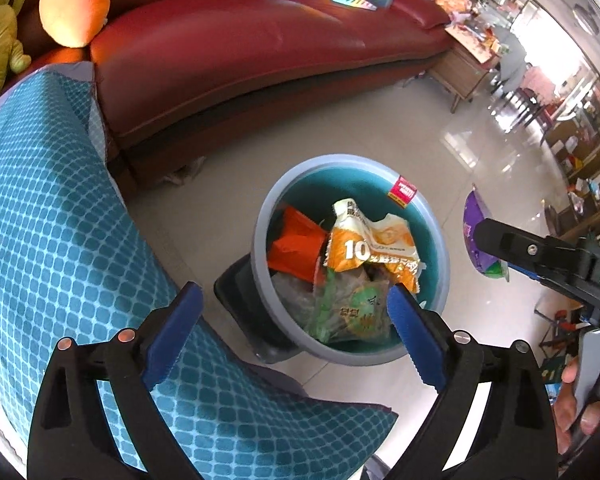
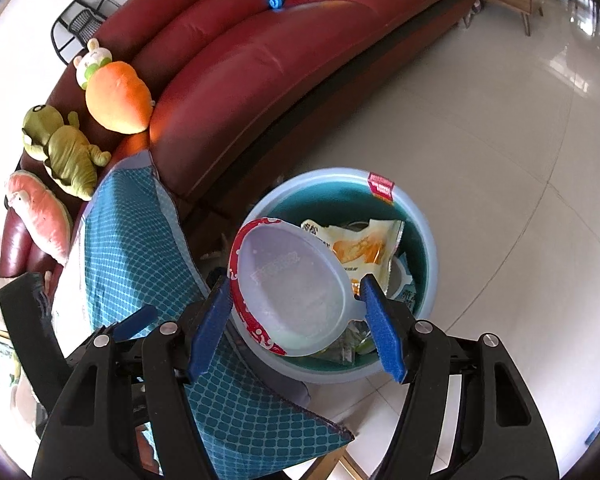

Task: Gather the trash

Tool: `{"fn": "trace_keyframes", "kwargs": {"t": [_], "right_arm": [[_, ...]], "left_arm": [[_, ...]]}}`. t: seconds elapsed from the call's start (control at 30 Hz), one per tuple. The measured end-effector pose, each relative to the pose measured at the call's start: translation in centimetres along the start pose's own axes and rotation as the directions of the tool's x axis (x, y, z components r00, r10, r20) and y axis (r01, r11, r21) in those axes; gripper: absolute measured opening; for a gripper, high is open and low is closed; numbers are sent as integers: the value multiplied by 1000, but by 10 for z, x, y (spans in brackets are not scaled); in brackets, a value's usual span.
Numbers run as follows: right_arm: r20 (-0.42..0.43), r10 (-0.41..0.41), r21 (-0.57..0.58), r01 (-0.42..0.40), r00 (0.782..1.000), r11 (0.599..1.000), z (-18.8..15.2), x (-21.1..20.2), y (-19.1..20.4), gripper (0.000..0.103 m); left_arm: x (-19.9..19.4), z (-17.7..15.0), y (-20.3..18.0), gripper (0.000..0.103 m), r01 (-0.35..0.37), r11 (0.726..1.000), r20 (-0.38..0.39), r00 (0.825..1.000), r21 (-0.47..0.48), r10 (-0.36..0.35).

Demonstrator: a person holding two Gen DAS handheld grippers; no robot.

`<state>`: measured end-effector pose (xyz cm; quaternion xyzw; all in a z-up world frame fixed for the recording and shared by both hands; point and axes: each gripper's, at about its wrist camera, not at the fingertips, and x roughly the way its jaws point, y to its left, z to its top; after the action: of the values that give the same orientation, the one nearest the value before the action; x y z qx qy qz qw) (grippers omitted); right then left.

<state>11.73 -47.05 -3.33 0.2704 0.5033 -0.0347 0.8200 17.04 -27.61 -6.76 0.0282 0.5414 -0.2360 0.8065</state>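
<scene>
**Bowl over the bin**

Round trash bin [image 2: 420, 216] on the floor beside the red sofa [image 2: 260, 60], already full of wrappers. Right claw [image 2: 296, 312] holding a lidded paper bowl [image 2: 292, 292], tilted, straight above the bin. Left claw [image 1: 296, 332] wide, empty, just beside.

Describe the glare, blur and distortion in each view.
Left wrist view: window glare washes out the tiled floor at right; the far room is blurred; the red sofa bows from fisheye. Right wrist view: softer sheen on floor tiles, sharp trash bin, dark vignette corners.
</scene>
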Motion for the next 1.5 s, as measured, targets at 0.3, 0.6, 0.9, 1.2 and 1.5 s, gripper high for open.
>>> {"fn": "trace_keyframes", "kwargs": {"t": [0.3,0.6,0.9,1.2,1.5], "right_arm": [[-46,-10,0,10,999,1000,-3,19,3,69],[-66,-28,23,30,997,999,-5,27,0,73],[-66,-19,-16,18,998,1000,-10,17,13,85],[-37,-10,-110,5,999,994,-29,-8,39,96],[1,-79,-155,79,997,985,-53,-32,53,96]], "left_arm": [[-5,-9,16,94,0,1000,-9,1000,-28,0],[-4,-15,23,94,-4,999,-27,1000,-50,3],[-25,-21,25,94,-3,998,7,1000,-56,4],[-60,-33,27,96,-26,998,50,998,-50,28],[-89,-51,34,99,-40,998,62,997,-56,44]]}}
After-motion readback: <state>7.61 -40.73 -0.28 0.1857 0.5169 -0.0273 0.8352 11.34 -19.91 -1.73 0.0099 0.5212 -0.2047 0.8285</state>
